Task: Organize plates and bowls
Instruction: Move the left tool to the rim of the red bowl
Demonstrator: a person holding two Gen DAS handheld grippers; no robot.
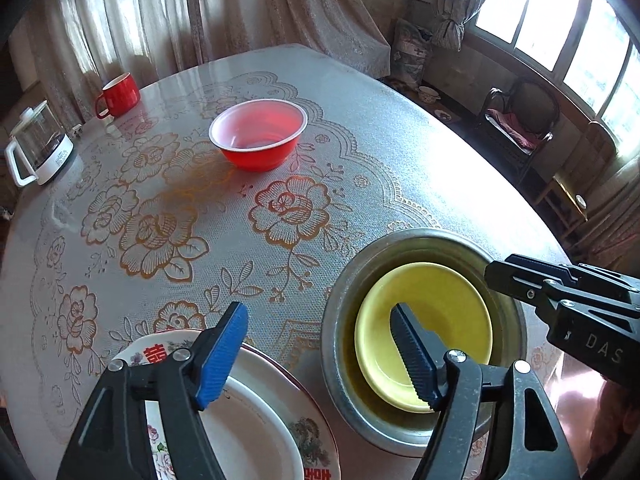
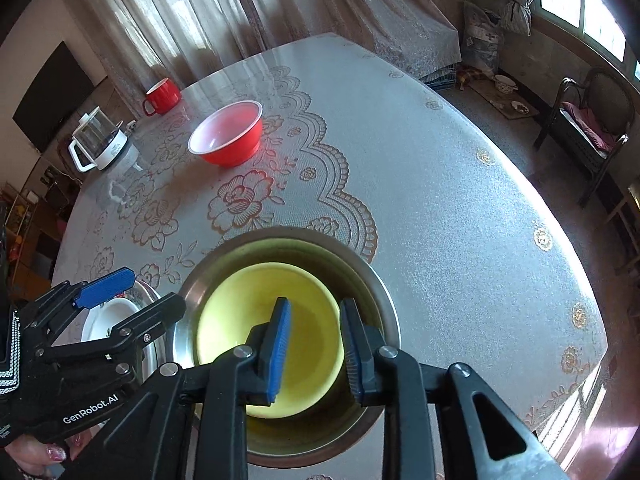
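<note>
Yellow bowl (image 2: 256, 312) sits inside the metal bowl (image 2: 372, 280); above it, right claw (image 2: 316, 344) and left claw (image 1: 320, 344) both hang released, empty.

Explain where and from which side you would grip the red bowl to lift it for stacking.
Grip the red bowl by its rim, from above: one jaw inside, one outside. It stands upright and open-mouthed, alone on the table, and its thin white lip juts out and is bare all round. The sloping wall would likely slip in a side pinch. The rim's near side looks easiest to reach.
</note>
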